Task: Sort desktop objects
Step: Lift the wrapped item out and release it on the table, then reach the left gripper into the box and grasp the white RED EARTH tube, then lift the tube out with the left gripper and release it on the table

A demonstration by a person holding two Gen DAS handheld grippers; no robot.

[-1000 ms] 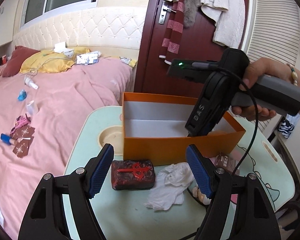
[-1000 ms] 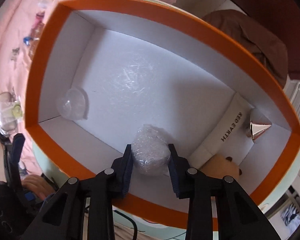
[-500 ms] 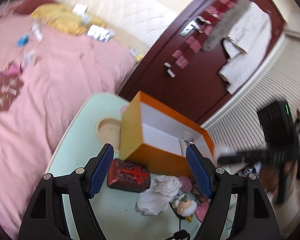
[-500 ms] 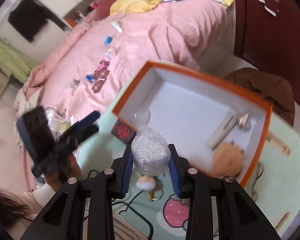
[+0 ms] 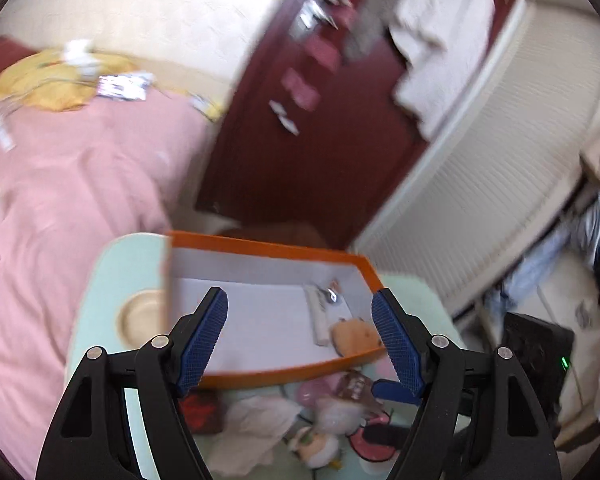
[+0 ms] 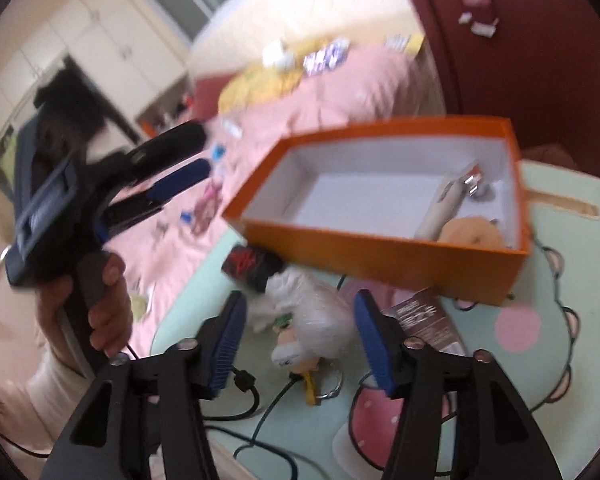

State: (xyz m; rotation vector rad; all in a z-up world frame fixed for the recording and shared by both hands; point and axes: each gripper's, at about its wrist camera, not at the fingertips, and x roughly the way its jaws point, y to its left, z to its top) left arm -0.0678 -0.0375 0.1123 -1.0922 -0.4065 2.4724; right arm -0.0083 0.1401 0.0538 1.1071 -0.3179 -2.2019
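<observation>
Both claws apart, empty. Left claw [image 5: 300, 340] hangs over box [image 5: 267, 320]; right claw [image 6: 297, 340] above toy [image 6: 300, 344] on worktop [image 6: 580, 280].

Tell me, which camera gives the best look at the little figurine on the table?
The right wrist view: the figurine lies between the open right gripper fingers, fairly sharp, beside white tissue. The left wrist view shows it low, small and blurred.

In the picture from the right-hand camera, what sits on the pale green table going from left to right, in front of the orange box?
Red and black block → white crumpled tissue → small figurine keychain → brown packet → pink dot printed on the table.
</observation>
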